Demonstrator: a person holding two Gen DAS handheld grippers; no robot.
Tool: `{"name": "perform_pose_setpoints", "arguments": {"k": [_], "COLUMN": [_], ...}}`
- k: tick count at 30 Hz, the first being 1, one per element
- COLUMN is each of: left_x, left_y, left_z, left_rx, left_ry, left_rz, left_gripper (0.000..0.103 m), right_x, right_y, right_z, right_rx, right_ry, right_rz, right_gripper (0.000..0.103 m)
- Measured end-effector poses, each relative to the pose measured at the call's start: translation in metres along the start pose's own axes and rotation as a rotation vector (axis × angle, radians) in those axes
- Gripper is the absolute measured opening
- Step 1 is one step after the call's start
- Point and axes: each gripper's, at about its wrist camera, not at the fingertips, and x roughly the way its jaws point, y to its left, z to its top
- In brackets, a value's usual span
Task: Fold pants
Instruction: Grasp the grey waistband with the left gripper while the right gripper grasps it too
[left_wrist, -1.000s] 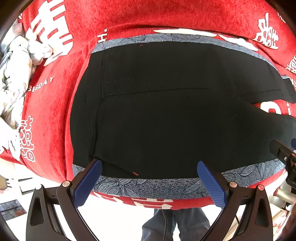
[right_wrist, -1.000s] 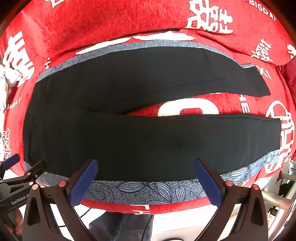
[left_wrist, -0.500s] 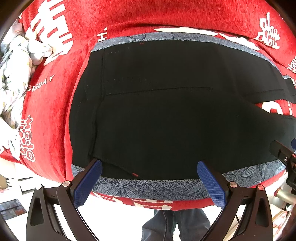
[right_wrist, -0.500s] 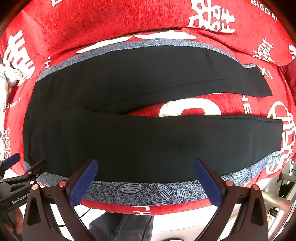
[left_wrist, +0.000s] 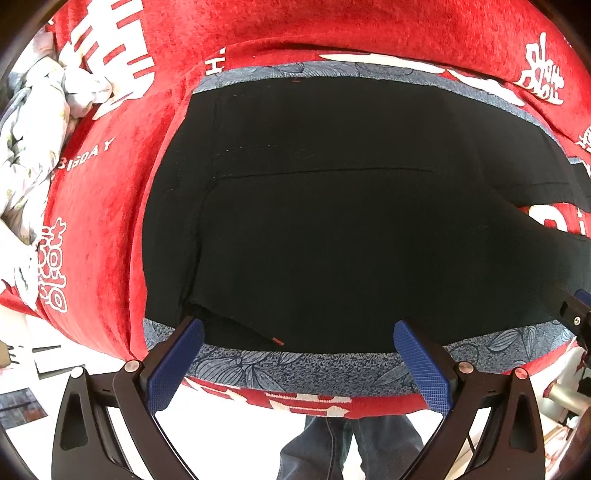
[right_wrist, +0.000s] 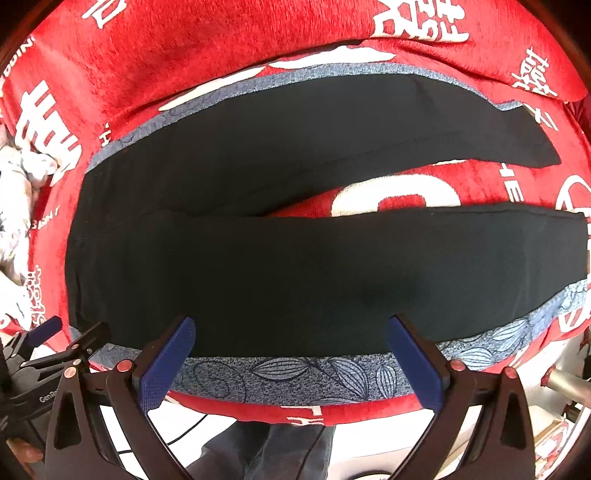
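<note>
Pants (right_wrist: 295, 258) flat, beyond both grippers' spread jaws — untouched

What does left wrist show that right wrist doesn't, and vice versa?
Left wrist only: the waistband end of the black pants close up, with seam stitching and a small red tag.
Right wrist only: both pant legs full length, split apart, and the leg cuffs.
Both: the pants flat on the gray leaf-print mat over the red blanket, crumpled floral fabric at left, left gripper and right gripper open, holding nothing.
</note>
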Motion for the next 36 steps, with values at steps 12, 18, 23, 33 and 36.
{"name": "perform_pose_setpoints", "arguments": {"k": [12, 18, 23, 33, 36], "left_x": [0.003, 0.018, 0.046, 0.080, 0.085], "left_y": [0.037, 0.076, 0.097, 0.130, 0.138], "left_z": [-0.027, -0.056, -0.078, -0.084, -0.082], "left_rx": [-0.086, -0.166, -0.257, -0.463, -0.533], "left_ry": [-0.028, -0.001, 0.042, 0.018, 0.008], "left_rz": [-0.189, -0.371, -0.461, -0.602, -0.626], "left_gripper": [0.103, 0.103, 0.103, 0.103, 0.103], "right_x": [0.005, 0.058, 0.099, 0.112, 0.120], "right_y": [0.006, 0.011, 0.001, 0.031, 0.053], "right_z": [-0.023, -0.068, -0.092, -0.084, -0.080], "right_rx": [-0.005, 0.096, 0.212, 0.232, 0.247], "right_ry": [0.024, 0.224, 0.261, 0.181, 0.194], "right_rz": [0.306, 0.669, 0.769, 0.939, 0.968], "right_gripper": [0.103, 0.082, 0.081, 0.081, 0.081]}}
